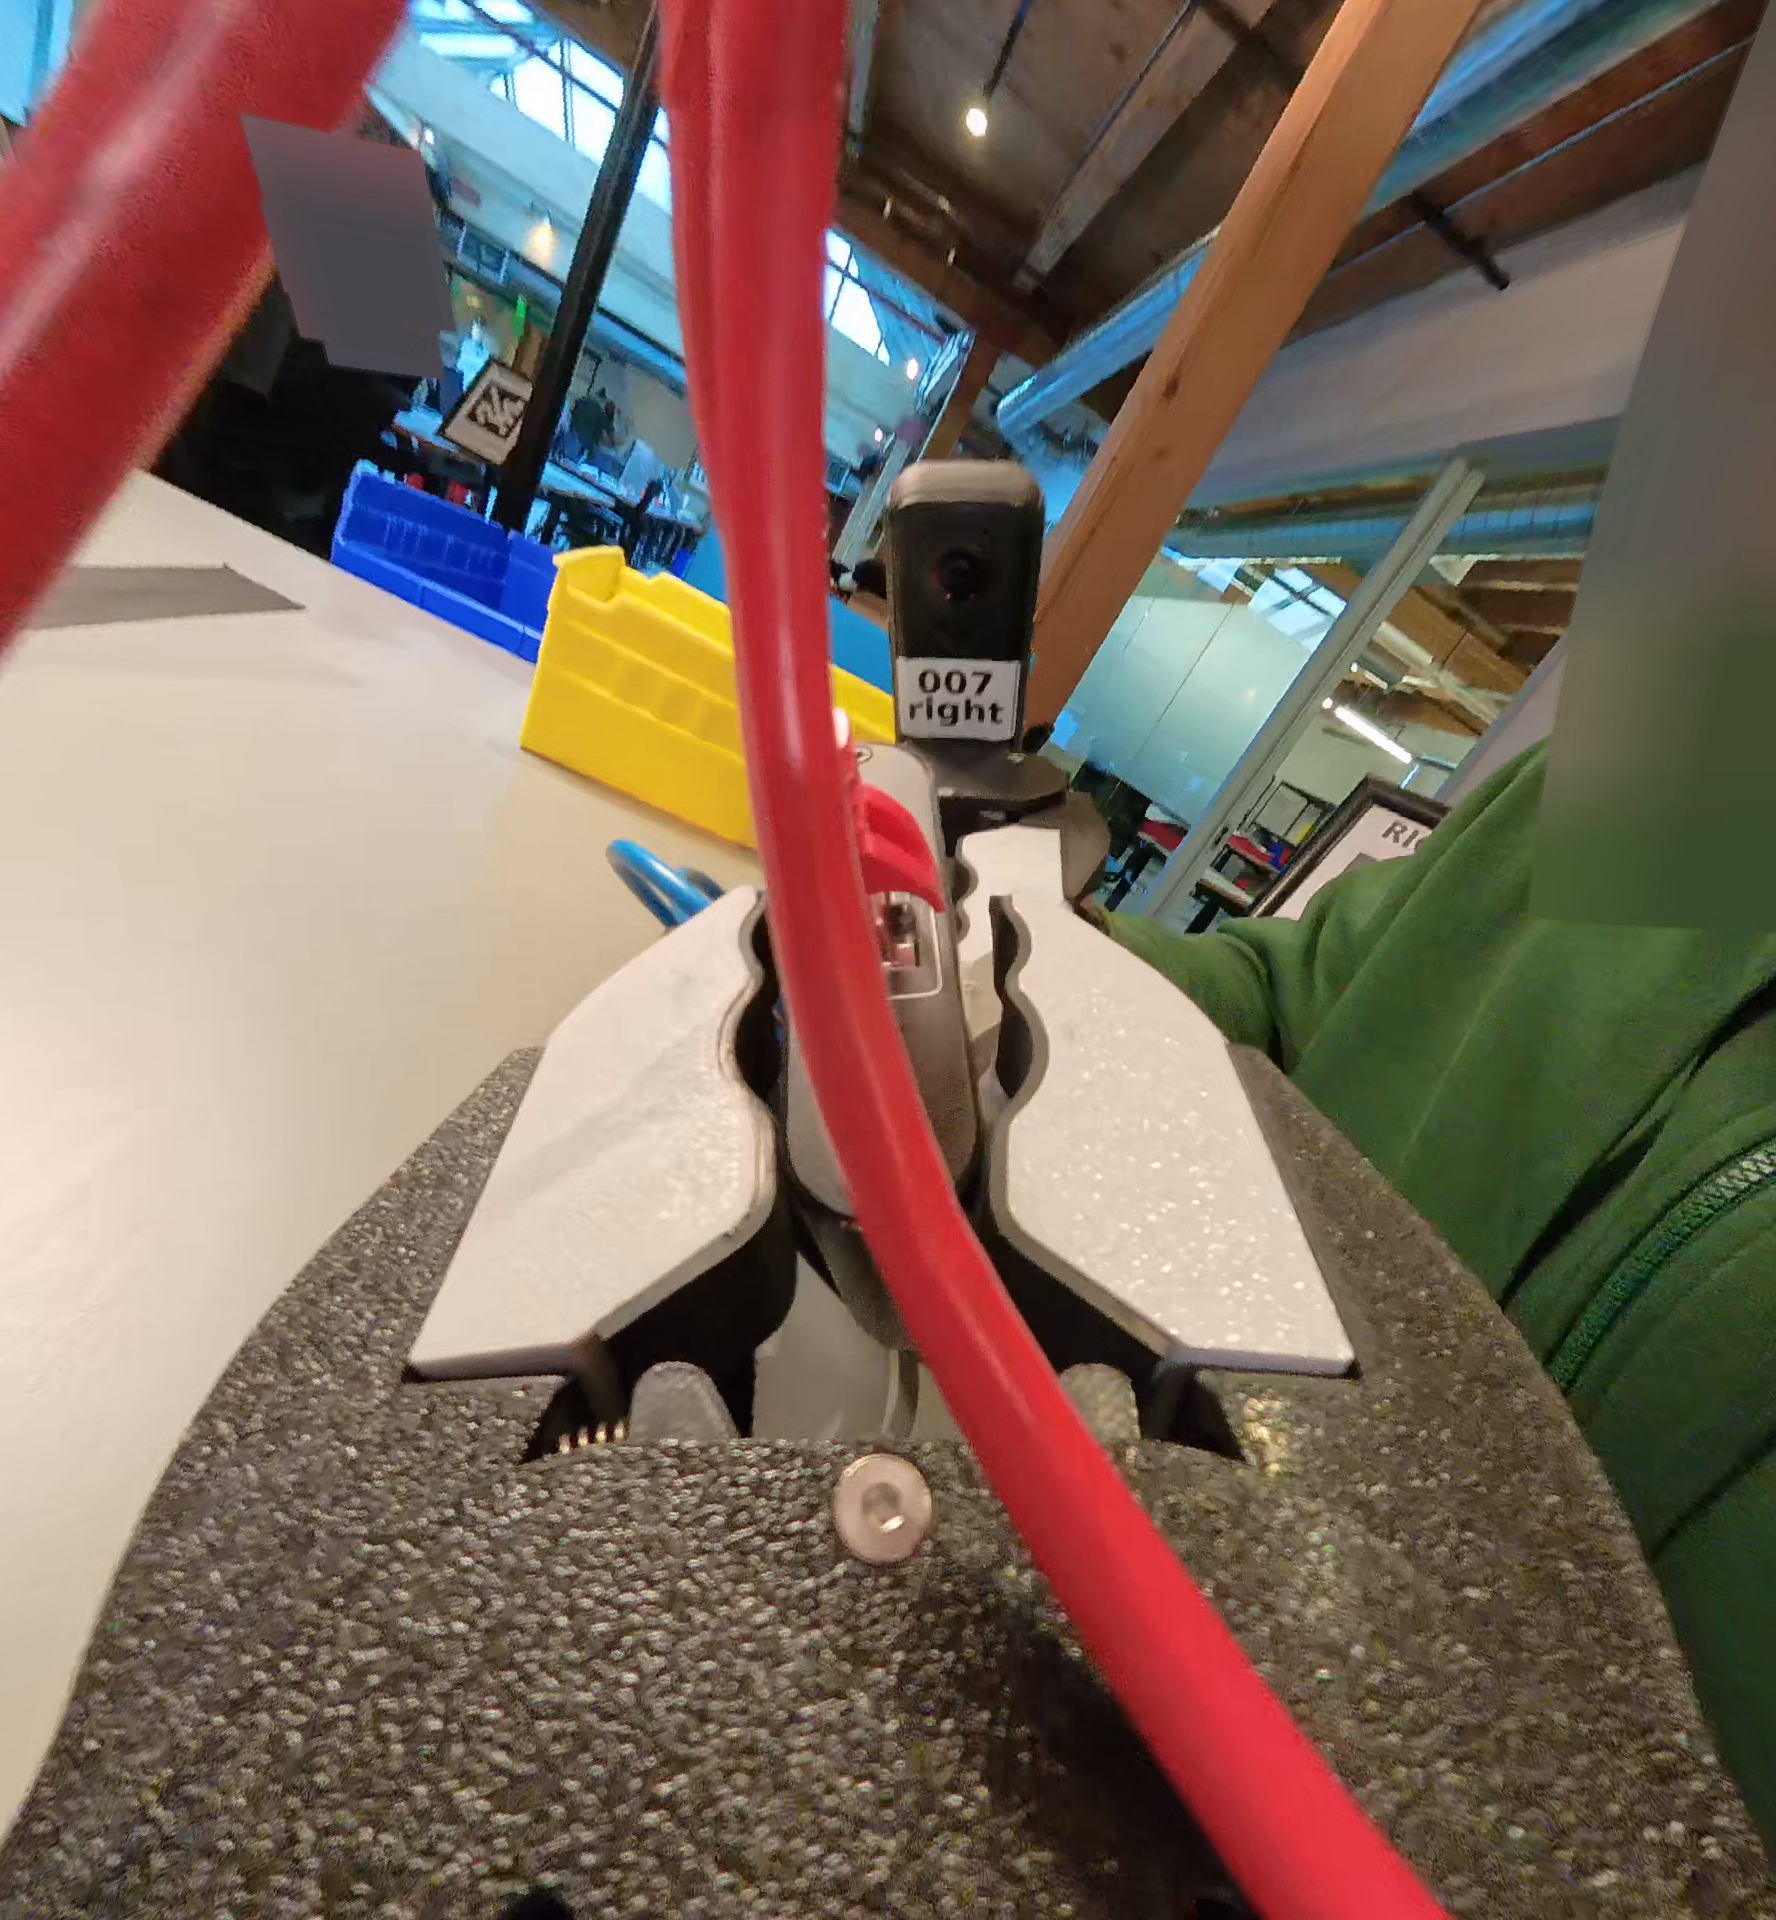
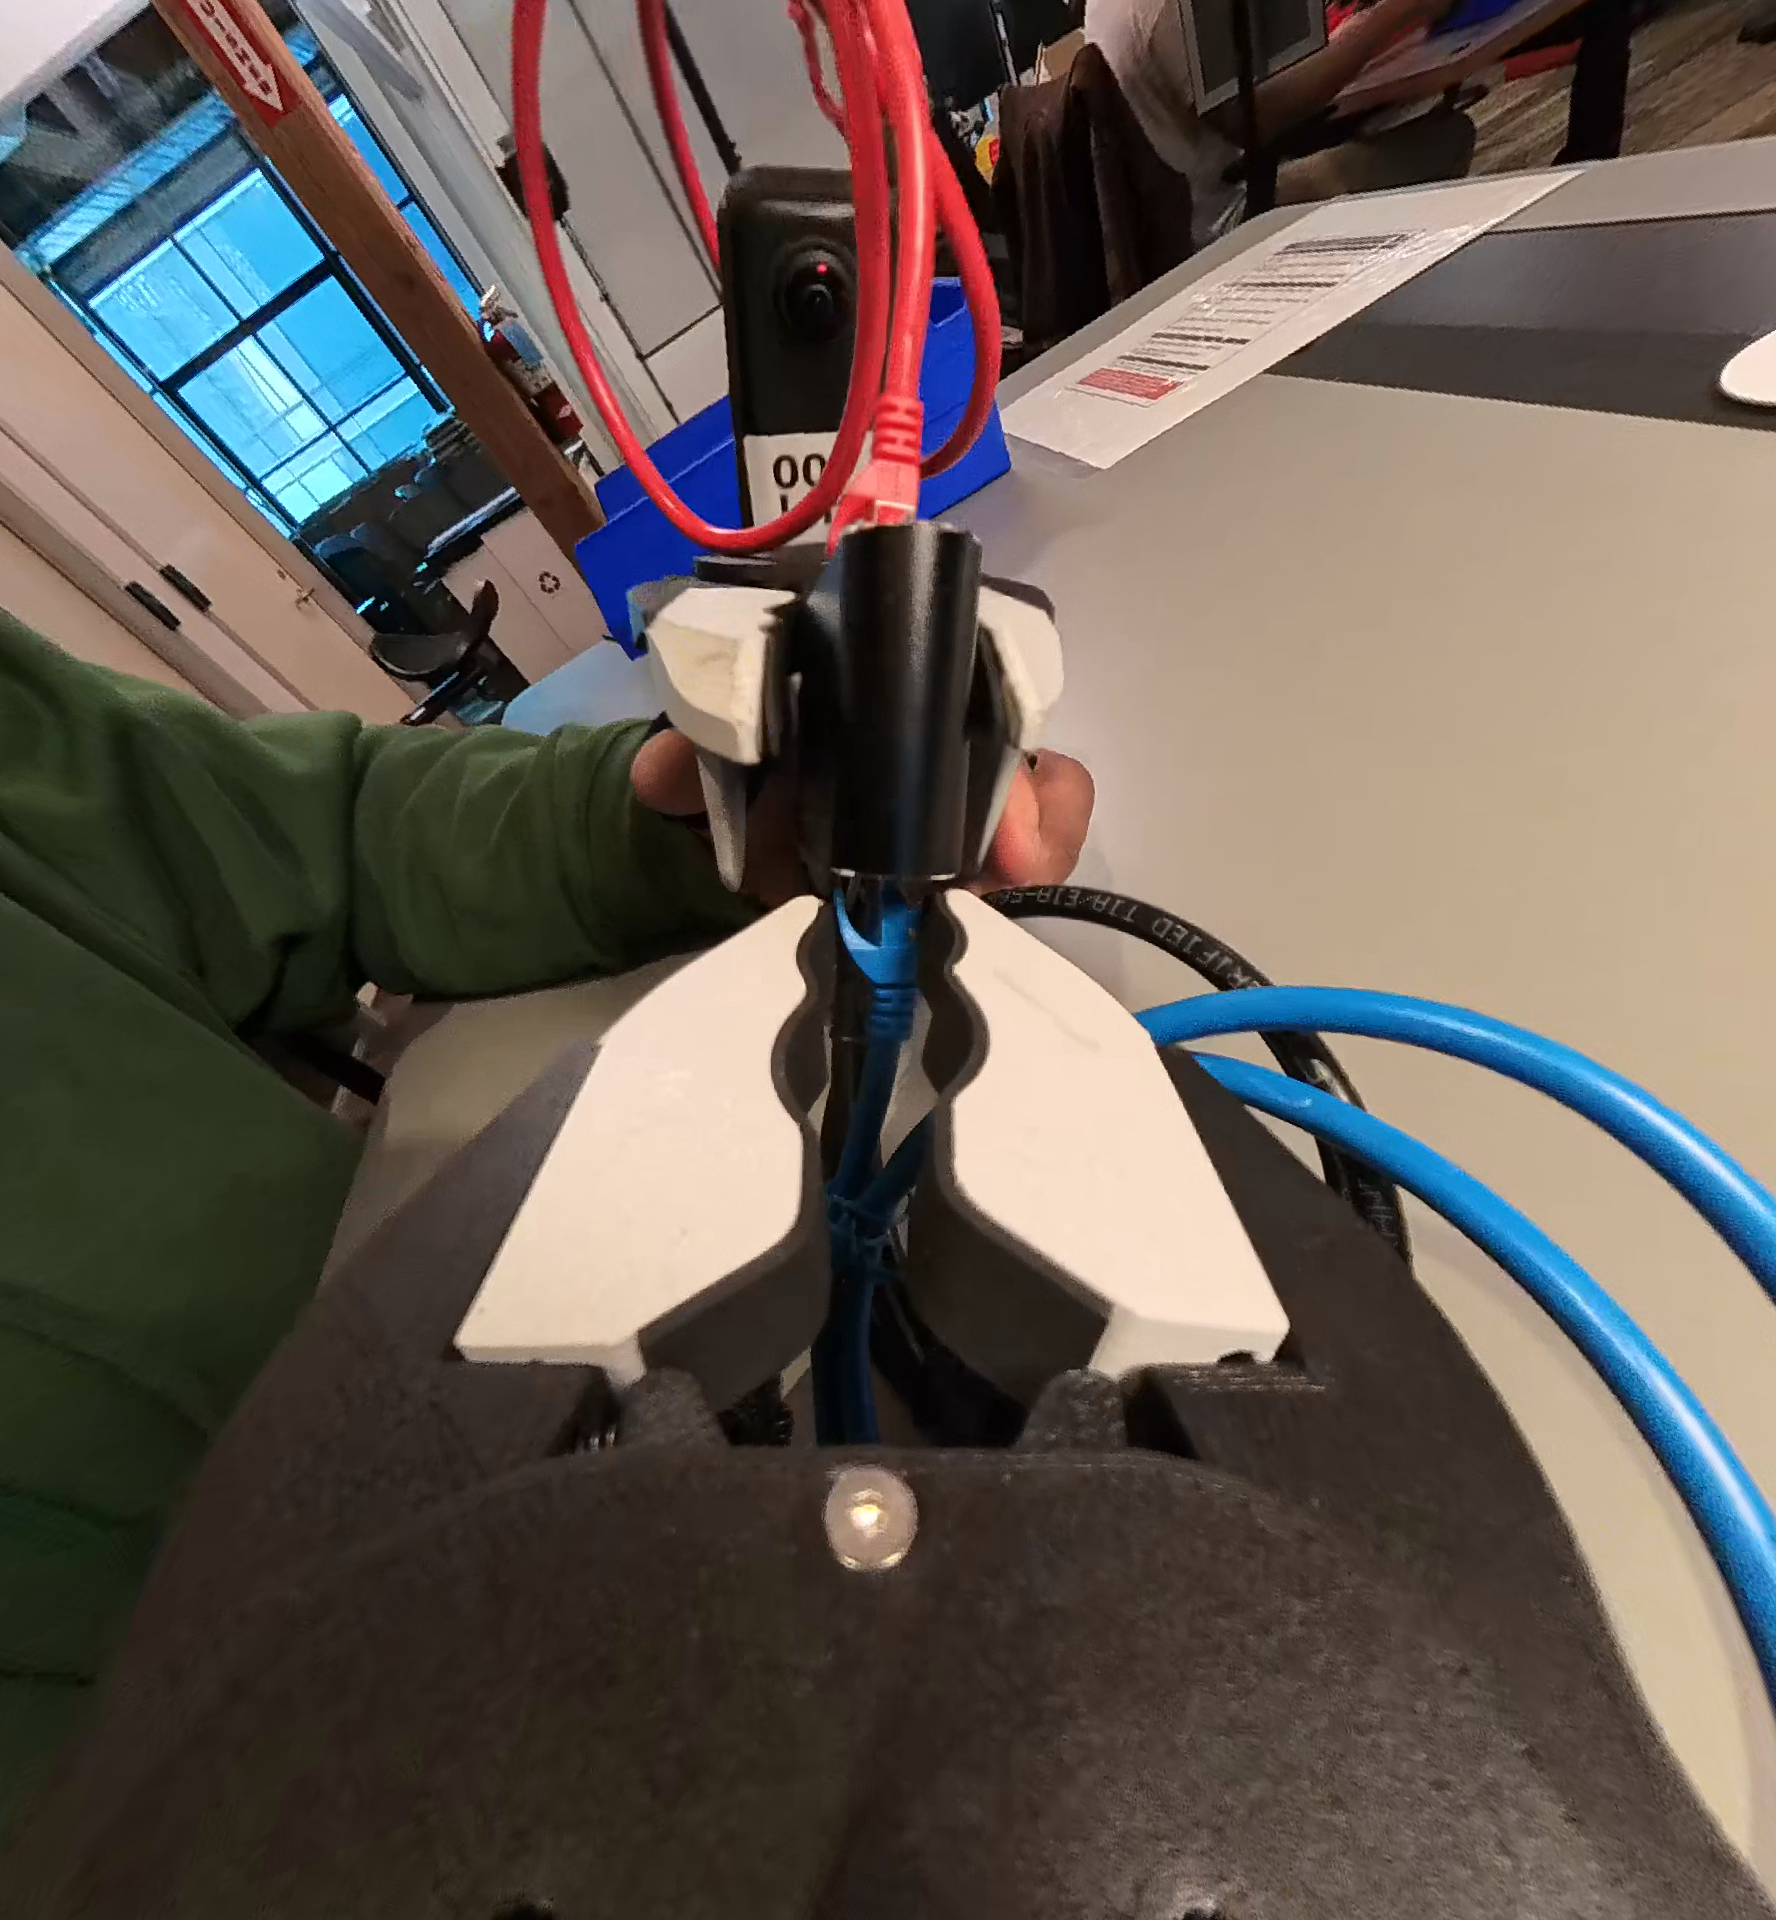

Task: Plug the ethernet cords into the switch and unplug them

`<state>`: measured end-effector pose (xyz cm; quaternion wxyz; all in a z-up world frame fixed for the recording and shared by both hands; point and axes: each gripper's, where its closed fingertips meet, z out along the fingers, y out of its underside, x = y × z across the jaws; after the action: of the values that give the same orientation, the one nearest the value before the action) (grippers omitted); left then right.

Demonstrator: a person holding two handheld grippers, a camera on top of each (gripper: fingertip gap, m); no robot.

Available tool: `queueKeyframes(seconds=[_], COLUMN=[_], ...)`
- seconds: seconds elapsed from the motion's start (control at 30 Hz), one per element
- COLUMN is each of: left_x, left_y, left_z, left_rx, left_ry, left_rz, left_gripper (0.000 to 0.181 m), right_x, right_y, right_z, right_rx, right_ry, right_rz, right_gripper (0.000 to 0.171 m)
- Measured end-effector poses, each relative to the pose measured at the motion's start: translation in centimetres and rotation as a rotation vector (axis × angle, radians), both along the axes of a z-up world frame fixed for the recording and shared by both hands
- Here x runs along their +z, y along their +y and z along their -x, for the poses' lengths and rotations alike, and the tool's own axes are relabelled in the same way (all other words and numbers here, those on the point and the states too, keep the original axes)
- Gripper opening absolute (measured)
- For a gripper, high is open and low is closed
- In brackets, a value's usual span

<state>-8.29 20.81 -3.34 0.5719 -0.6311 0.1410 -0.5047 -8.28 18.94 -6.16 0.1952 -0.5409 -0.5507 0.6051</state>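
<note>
Pale table (image 2: 1383,727): my left tongs (image 2: 848,717) clamp the black switch (image 2: 899,707), red cord (image 2: 889,436) plugged atop; my right tongs (image 2: 879,997) close narrowly around the blue cord (image 2: 889,1003) beneath it.

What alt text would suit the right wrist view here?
The right tongs close on a blue ethernet cord plugged into the near end of a black switch, which the left tongs grip from the far side. A red ethernet cord enters its far end above a grey table.
</note>
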Motion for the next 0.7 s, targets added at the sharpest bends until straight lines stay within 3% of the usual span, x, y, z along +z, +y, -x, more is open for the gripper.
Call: queueKeyframes(seconds=[0.23, 0.7], left_x=[-0.8, 0.0], left_y=[0.0, -0.4], left_z=[-0.9, -1.3], left_rx=[-0.002, 0.117], left_ry=[0.089, 0.254], left_rz=[0.026, -0.180], left_gripper=[0.036, 0.034], right_x=[0.5, 1.5], right_y=[1.2, 1.7], right_z=[-0.5, -0.6], right_rx=[-0.068, -0.186], right_ry=[0.011, 0.013], right_rz=[-0.012, -0.031], right_gripper=[0.015, 0.015])
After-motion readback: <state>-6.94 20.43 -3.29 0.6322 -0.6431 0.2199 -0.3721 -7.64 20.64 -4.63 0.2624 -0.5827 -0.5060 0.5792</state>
